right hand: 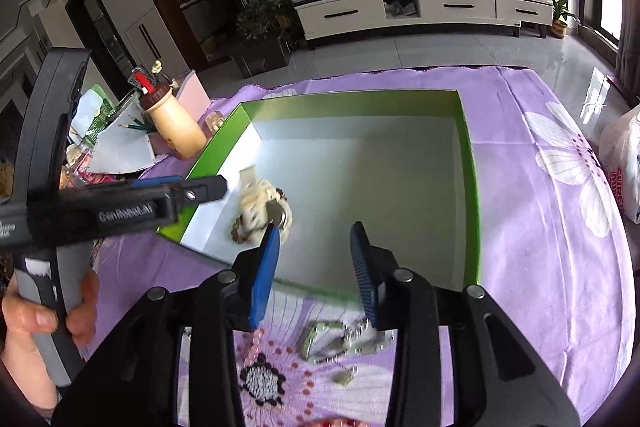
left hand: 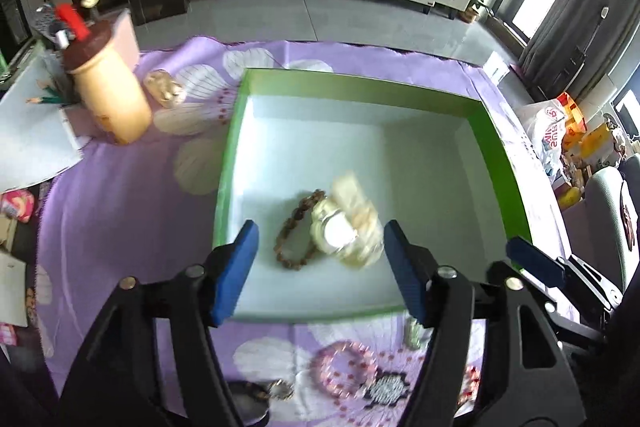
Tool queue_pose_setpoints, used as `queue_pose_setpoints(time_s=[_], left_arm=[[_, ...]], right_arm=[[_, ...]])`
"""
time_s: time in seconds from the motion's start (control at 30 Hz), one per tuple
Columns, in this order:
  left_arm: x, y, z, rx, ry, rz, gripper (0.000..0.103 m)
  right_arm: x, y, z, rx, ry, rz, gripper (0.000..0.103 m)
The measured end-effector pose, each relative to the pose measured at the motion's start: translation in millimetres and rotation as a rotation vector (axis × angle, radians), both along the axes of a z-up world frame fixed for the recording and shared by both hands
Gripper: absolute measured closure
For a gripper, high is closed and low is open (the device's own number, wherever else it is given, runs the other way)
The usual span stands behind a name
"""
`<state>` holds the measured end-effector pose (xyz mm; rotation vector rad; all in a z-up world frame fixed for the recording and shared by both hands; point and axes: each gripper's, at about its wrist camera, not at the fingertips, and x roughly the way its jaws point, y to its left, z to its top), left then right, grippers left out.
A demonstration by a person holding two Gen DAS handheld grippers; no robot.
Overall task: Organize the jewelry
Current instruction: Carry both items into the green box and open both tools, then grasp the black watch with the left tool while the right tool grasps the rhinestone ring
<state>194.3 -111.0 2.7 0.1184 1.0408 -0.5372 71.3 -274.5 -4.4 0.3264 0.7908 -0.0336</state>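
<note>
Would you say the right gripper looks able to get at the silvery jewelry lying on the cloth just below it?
Probably yes: the right gripper is open and empty, and the silvery jewelry lies uncovered on the purple cloth, outside the green box.

1. One green box [left hand: 500,143] stands on one purple flowered cloth [left hand: 120,211].
2. Two pieces lie inside the box: one brown bead bracelet [left hand: 294,239] and one cream watch [left hand: 344,227].
3. One pink bead bracelet [left hand: 344,371] lies on the cloth in front of the box.
4. Two grippers, left [left hand: 320,247] and right [right hand: 316,259], both with jaws apart.
5. One tan bottle [left hand: 108,95].
</note>
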Motion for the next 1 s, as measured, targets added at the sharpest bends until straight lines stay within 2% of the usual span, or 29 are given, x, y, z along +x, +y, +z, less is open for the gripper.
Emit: queue_pose_setpoints(time_s=[0.03, 0.2, 0.33, 0.43, 0.6, 0.73, 0.87, 1.0], left_arm=[[-4, 6, 4, -0.004, -0.005, 0.004, 0.028], [-30, 53, 17, 0.028, -0.072, 0.037, 0.023], [-53, 96, 13, 0.050, -0.082, 0.061, 0.022], [-69, 128, -2, 0.055, -0.055, 0.093, 0.022], [-88, 168, -36, 0.046, 0.043, 0.136, 0.022], [-88, 180, -60, 0.012, 0.133, 0.166, 0.022], [-79, 171, -70, 0.011, 0.162, 0.162, 0.023], [-67, 154, -77, 0.033, 0.186, 0.147, 0.037]], right_arm=[[-6, 1, 1, 0.001, -0.003, 0.003, 0.065], [-45, 14, 6, -0.021, -0.022, 0.021, 0.060], [-73, 25, 7, -0.026, -0.028, 0.043, 0.060], [-94, 34, 5, -0.037, -0.017, 0.062, 0.060], [-121, 56, -5, -0.026, 0.018, 0.122, 0.060], [-128, 92, -21, 0.012, 0.040, 0.222, 0.060], [-113, 135, -42, 0.044, 0.085, 0.312, 0.060], [-88, 177, -58, 0.056, 0.096, 0.380, 0.060]])
